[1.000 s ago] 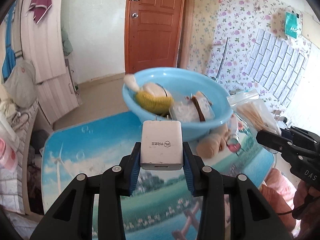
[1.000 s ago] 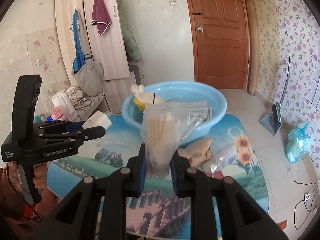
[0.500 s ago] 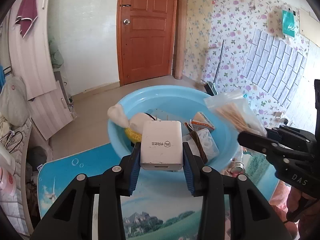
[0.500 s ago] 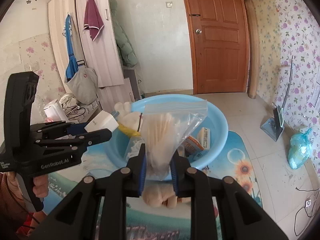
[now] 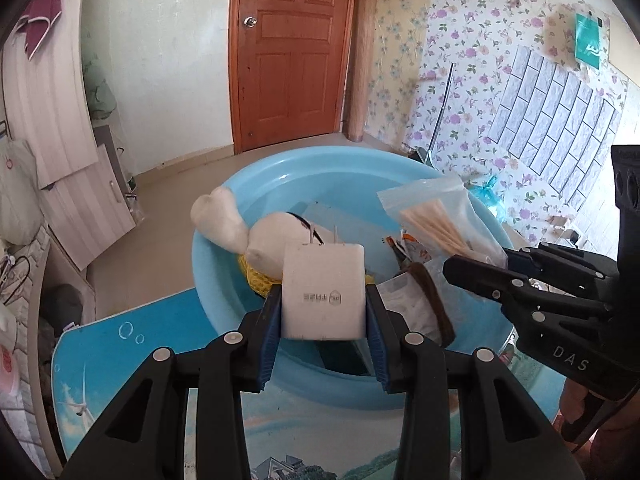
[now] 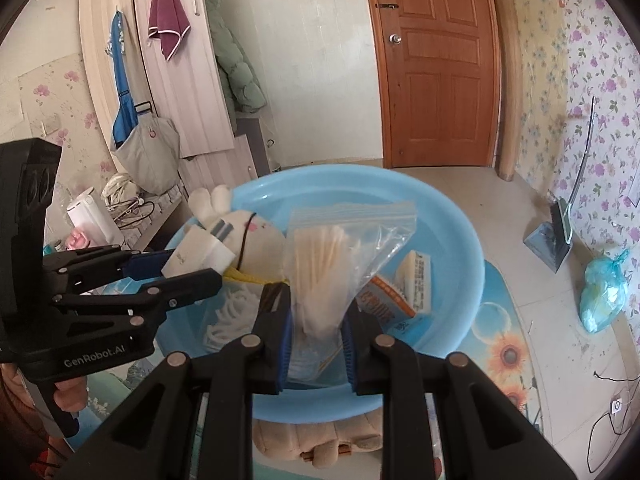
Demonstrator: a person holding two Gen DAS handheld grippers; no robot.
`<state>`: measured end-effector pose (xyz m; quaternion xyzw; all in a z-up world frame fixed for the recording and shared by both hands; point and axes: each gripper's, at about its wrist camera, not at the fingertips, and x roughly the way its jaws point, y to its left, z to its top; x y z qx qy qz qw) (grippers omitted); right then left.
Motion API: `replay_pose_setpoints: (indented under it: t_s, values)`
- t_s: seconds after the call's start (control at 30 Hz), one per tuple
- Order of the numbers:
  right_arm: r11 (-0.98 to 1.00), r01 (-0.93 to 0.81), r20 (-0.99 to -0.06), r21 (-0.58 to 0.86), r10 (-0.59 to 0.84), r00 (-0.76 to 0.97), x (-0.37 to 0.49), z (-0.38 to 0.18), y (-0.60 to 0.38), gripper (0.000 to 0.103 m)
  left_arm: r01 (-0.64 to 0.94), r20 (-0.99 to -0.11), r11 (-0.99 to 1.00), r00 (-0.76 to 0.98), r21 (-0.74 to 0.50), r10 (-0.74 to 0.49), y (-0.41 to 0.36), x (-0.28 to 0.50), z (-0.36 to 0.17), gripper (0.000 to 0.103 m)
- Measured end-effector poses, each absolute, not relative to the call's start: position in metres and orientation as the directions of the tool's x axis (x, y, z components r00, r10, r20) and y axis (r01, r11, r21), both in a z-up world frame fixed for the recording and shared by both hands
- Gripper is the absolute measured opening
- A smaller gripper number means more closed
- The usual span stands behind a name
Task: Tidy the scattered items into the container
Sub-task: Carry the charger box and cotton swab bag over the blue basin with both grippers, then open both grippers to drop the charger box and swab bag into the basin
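A white plug charger (image 5: 323, 291) is clamped in my left gripper (image 5: 323, 330), held over the near rim of the light blue basin (image 5: 288, 168). Over the same basin (image 6: 460, 240), my right gripper (image 6: 317, 334) is shut on a clear zip bag of cotton swabs (image 6: 332, 256); that bag (image 5: 436, 220) and gripper show at the right of the left wrist view. Inside the basin lie a white plush rabbit (image 6: 248, 236), small packets (image 6: 400, 284) and a bag of white cord (image 6: 230, 308). The left gripper with the charger (image 6: 198, 254) appears at the left of the right wrist view.
The basin stands on a table covered with a picture mat (image 5: 132, 344). A tan plush toy (image 6: 320, 440) lies on the table against the basin's near side. A wooden door (image 6: 436, 64), a wardrobe (image 6: 160, 60) and a floral wall (image 5: 500, 80) surround the table.
Both grippers have moved forward with their loads, from in front of the basin to above it. The basin now fills the middle of both views.
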<state>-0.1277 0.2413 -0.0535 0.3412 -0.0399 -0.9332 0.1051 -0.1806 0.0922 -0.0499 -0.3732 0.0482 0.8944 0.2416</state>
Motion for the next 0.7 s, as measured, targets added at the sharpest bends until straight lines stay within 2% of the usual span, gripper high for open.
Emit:
replay_pose_setpoints:
  t_s: [0.17,0.27,0.33,0.4,0.7]
  values:
    - [-0.975,0.175,-0.638,0.137,-0.222,-0.737,-0.124,-0.055,0.238,0.036,-0.472,-0.697,-0.878,-0.602,-0.083,0.39,0.093,-0.179,-0.049,0.039]
    - [-0.981,0.16,-0.644,0.112,-0.194,-0.74,-0.121,-0.054,0.236,0.046,-0.475,-0.7,-0.877,-0.601,-0.074,0.385,0.096,-0.174,-0.047,0.049]
    - [-0.979,0.159,-0.639,0.125,-0.202,-0.742,-0.118,-0.052,0.238,0.047,-0.475,-0.696,-0.877,-0.604,-0.076,0.388,0.096,-0.171,-0.044,0.058]
    - [-0.979,0.156,-0.635,0.13,-0.203,-0.745,-0.115,-0.051,0.24,0.047,-0.477,-0.688,-0.875,-0.609,-0.08,0.394,0.096,-0.167,-0.041,0.06]
    - [-0.98,0.141,-0.618,0.139,-0.197,-0.761,-0.1,-0.044,0.249,0.047,-0.477,-0.675,-0.875,-0.62,-0.08,0.4,0.098,-0.156,-0.028,0.061]
